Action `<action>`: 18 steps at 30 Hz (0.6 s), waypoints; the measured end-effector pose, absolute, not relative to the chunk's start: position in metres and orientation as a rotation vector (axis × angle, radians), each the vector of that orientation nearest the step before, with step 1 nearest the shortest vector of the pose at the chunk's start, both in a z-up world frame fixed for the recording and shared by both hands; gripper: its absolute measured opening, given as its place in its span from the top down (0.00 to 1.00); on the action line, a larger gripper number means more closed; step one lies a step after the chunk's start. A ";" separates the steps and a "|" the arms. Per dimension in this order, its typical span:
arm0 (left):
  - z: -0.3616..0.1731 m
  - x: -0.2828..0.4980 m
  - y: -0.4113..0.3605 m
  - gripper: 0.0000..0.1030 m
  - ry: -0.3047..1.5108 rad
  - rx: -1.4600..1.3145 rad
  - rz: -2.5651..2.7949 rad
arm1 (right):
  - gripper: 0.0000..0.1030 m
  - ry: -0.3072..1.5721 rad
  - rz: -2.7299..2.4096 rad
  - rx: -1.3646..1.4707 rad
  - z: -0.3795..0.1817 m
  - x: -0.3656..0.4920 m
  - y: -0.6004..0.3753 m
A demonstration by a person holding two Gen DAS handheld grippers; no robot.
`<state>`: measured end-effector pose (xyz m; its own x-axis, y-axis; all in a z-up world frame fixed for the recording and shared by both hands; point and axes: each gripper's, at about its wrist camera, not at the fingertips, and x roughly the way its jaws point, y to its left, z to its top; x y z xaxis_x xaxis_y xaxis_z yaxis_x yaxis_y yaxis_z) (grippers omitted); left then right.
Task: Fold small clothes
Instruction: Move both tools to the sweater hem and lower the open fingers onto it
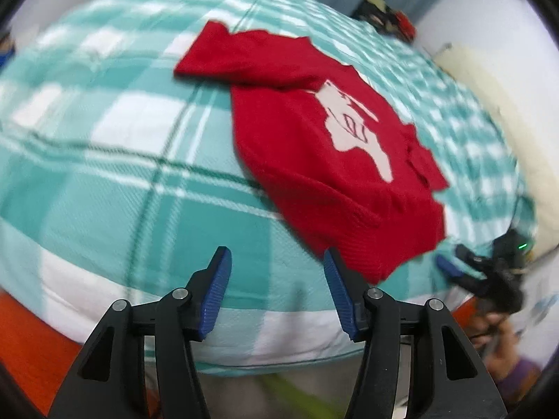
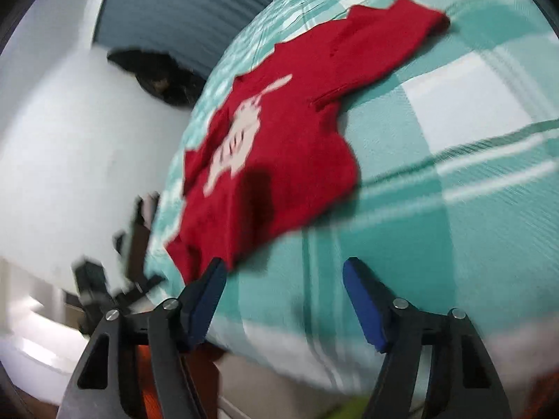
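A small red sweater [image 1: 314, 160] with a white motif on its chest lies flat on the bed, one sleeve stretched away toward the far side. My left gripper [image 1: 277, 269] hovers open over the sheet just short of the hem, nothing between its blue pads [image 1: 218, 289]. The right fingertip sits close to the hem's near corner. In the right wrist view the same sweater [image 2: 279, 146] runs away from my right gripper [image 2: 283, 270], which is open. Its left pad [image 2: 206, 296] is at the hem's corner, and whether it touches is unclear through the blur.
The bed is covered by a teal and white checked sheet [image 1: 122, 181]. A cream pillow [image 1: 489, 104] lies along the right edge, with a dark pile [image 2: 164, 76] of things at the far corner by a white wall. A hand in a purple sleeve [image 1: 510, 373] holds the other gripper's black body [image 1: 496, 272].
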<state>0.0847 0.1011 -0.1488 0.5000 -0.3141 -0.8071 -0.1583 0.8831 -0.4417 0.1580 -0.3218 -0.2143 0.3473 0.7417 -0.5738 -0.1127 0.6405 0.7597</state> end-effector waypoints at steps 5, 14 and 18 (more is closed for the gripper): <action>-0.151 0.094 0.089 0.25 1.048 -0.667 -0.219 | 0.65 1.018 0.630 0.818 -0.229 0.190 -0.311; -0.137 0.102 0.077 0.24 1.071 -0.502 -0.205 | 0.94 1.164 0.827 0.613 -0.171 0.175 -0.339; -0.150 0.109 0.079 0.24 1.097 -0.565 -0.183 | 0.87 1.221 0.648 0.432 -0.180 0.175 -0.363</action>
<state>0.1085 0.0793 -0.1499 0.4578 -0.4106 -0.7886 -0.1331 0.8453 -0.5174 0.1748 -0.3631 -0.1798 0.2006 0.6649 -0.7195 -0.2233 0.7461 0.6272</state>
